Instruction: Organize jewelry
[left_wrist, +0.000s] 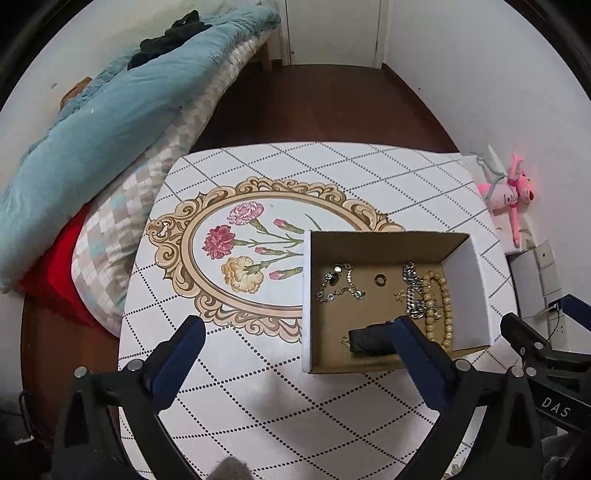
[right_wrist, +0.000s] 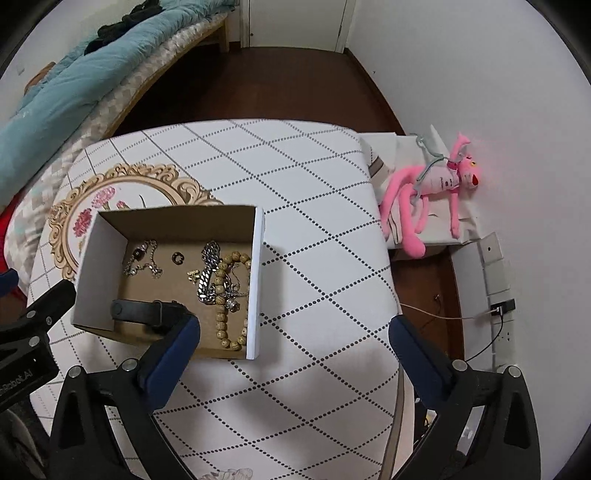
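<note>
An open cardboard box (left_wrist: 476, 295) (right_wrist: 92, 273) stands on the white quilted table (left_wrist: 258, 387) (right_wrist: 314, 221). Inside lie a thin silver bracelet (left_wrist: 340, 286) (right_wrist: 142, 260), a small dark ring (left_wrist: 379, 279) (right_wrist: 178, 257), a chunky silver chain (left_wrist: 413, 291) (right_wrist: 208, 273), a wooden bead bracelet (left_wrist: 441, 306) (right_wrist: 225, 295) and a black strap (left_wrist: 369, 338) (right_wrist: 136, 312). My left gripper (left_wrist: 298, 326) is open above the box's near left corner, holding nothing. My right gripper (right_wrist: 293, 328) is open over the table just right of the box, also with nothing in it.
A bed with a teal quilt (left_wrist: 110, 110) borders the table's left side. To the right, a pink plush toy (right_wrist: 424, 192) lies on white boxes against the wall. A power strip (right_wrist: 495, 273) with cables sits on the dark floor below.
</note>
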